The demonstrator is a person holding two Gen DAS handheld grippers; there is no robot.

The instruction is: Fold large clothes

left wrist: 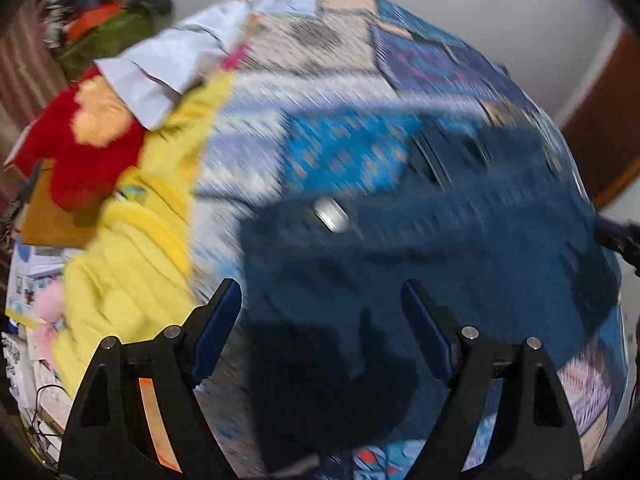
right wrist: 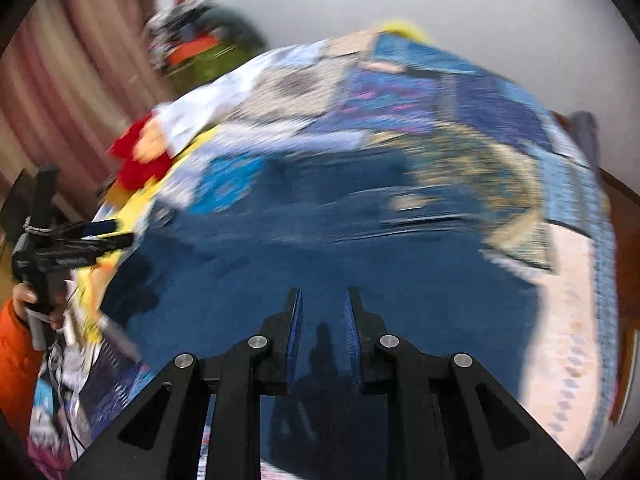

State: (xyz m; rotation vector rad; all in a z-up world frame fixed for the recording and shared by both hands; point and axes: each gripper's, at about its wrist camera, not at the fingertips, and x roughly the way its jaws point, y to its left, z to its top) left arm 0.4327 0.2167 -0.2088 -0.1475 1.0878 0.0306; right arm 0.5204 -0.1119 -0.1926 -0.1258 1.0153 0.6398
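A plain pale grey wall (right wrist: 304,8) ran behind everything, evenly lit. On the left hung a pink-and-brown striped curtain (right wrist: 68,76). A bed with a blue patchwork-patterned cover (left wrist: 332,64) filled the middle of the room, and a heap of mixed dark, orange and olive fabrics (left wrist: 108,12) sat at its far corner. Reddish-brown wooden furniture (left wrist: 604,128) showed at the right, too blurred to identify.

Left gripper (left wrist: 321,300): black angular frame, blue-padded fingers (left wrist: 218,328), round silver screws, orange reflective strip on its left arm. Right gripper (right wrist: 322,308): matching black frame, blue ribbed pads (right wrist: 295,332), silver screws. Left hand (right wrist: 28,300): bare skin, orange sleeve (right wrist: 16,356).
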